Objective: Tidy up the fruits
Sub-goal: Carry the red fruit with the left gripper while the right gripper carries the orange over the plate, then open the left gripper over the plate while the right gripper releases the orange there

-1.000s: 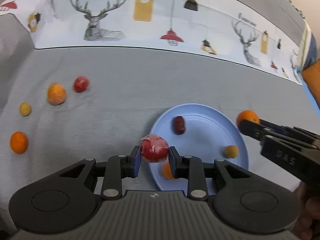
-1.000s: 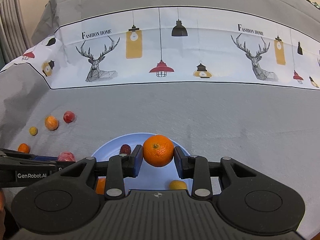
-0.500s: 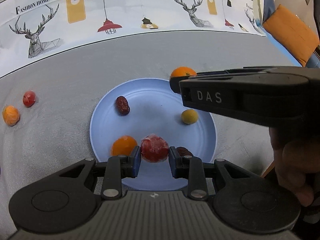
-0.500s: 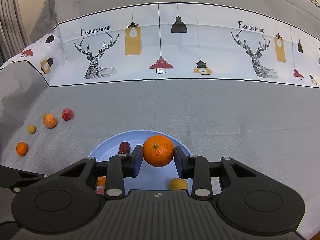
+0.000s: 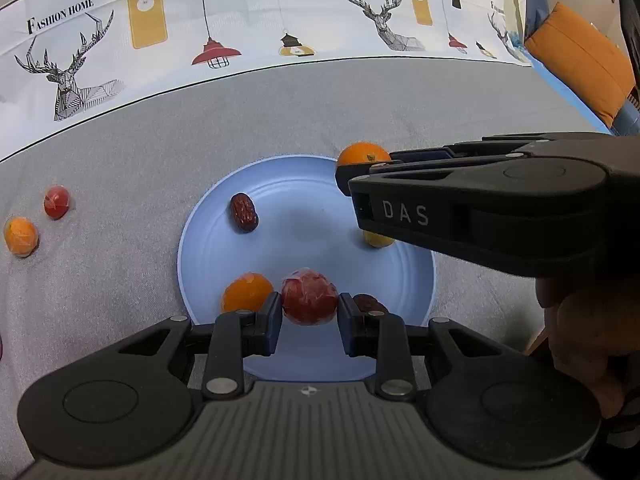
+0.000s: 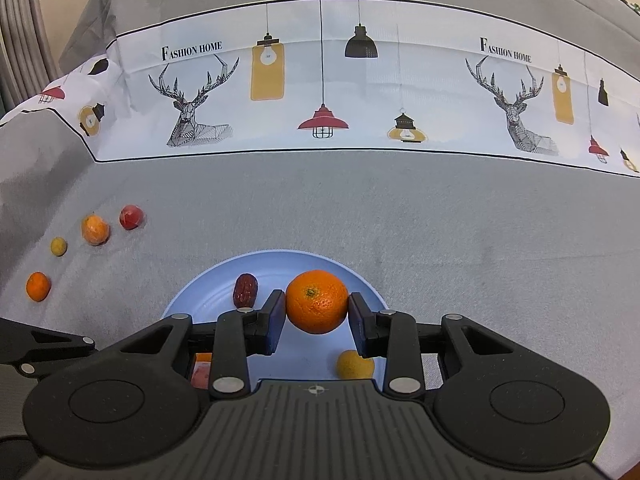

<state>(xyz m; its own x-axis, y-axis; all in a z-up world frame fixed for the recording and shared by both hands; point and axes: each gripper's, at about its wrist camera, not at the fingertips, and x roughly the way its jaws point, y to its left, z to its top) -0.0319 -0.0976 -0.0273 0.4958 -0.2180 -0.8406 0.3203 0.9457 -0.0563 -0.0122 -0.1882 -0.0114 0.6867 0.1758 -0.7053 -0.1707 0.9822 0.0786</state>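
My left gripper [image 5: 308, 312] is shut on a red wrapped fruit [image 5: 309, 295], held over the near part of the light blue plate [image 5: 208, 216]. On the plate lie a dark red date [image 5: 244, 213], an orange fruit [image 5: 246, 293], a small yellow fruit [image 5: 376, 240] and a second dark date [image 5: 370, 303] by my right finger. My right gripper [image 6: 317, 314] is shut on an orange [image 6: 317, 301] above the same plate [image 6: 208, 292]; from the left wrist view it reaches in from the right, with the orange [image 5: 362, 154] at its tip.
On the grey cloth to the left lie a red fruit [image 6: 131, 217], an orange fruit [image 6: 95, 230], a small yellow fruit [image 6: 58, 246] and another orange [image 6: 38, 286]. A printed white band [image 6: 320, 80] runs along the back. A person's hand [image 5: 588, 336] holds the right gripper.
My left gripper has swung right with the red fruit, from the plate's left rim to over its near part, and rolled. The right gripper and its orange have stayed still.
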